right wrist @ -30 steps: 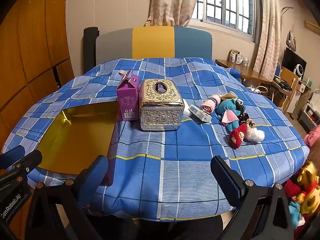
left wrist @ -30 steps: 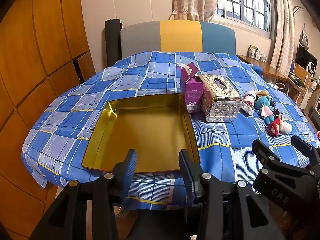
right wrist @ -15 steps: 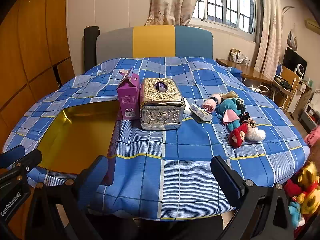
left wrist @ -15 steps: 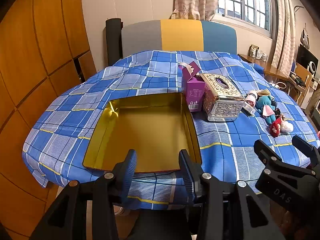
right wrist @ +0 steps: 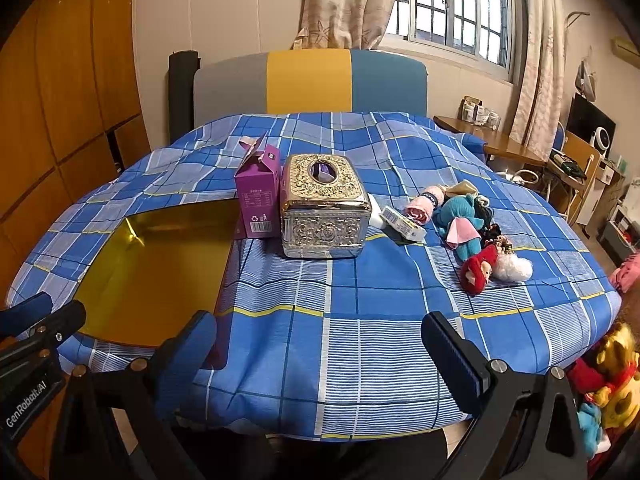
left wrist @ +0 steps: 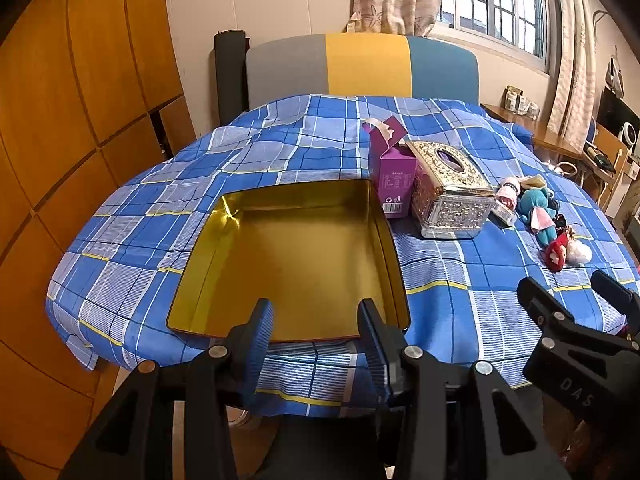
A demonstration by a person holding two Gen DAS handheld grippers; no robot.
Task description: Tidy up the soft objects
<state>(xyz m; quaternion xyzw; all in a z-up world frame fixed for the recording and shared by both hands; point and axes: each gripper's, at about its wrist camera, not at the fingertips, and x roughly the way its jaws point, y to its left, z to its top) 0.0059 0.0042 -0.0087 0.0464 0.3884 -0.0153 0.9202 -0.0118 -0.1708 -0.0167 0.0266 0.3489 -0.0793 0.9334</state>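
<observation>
Since a second earlier both grippers had drawn slightly back from the table, so the cloth edge sat a little farther off in each view, while nothing on the table had shifted. The left gripper (left wrist: 316, 320) hung at the near rim of the gold tin tray (left wrist: 390, 248), its fingers apart and holding nothing. The right gripper (right wrist: 320, 344) hovered before the blue plaid tablecloth (right wrist: 360, 300), its fingers spread wide and empty. The soft toys lay in a cluster on the right side of the cloth: a pink plush (right wrist: 420, 208), a teal plush doll (right wrist: 460, 220), and a red-hooded doll (right wrist: 478, 268) touching a white pompom (right wrist: 514, 268). A purple carton (right wrist: 258, 196) and an ornate metal tissue box (right wrist: 324, 208) stood side by side between tray and toys.
</observation>
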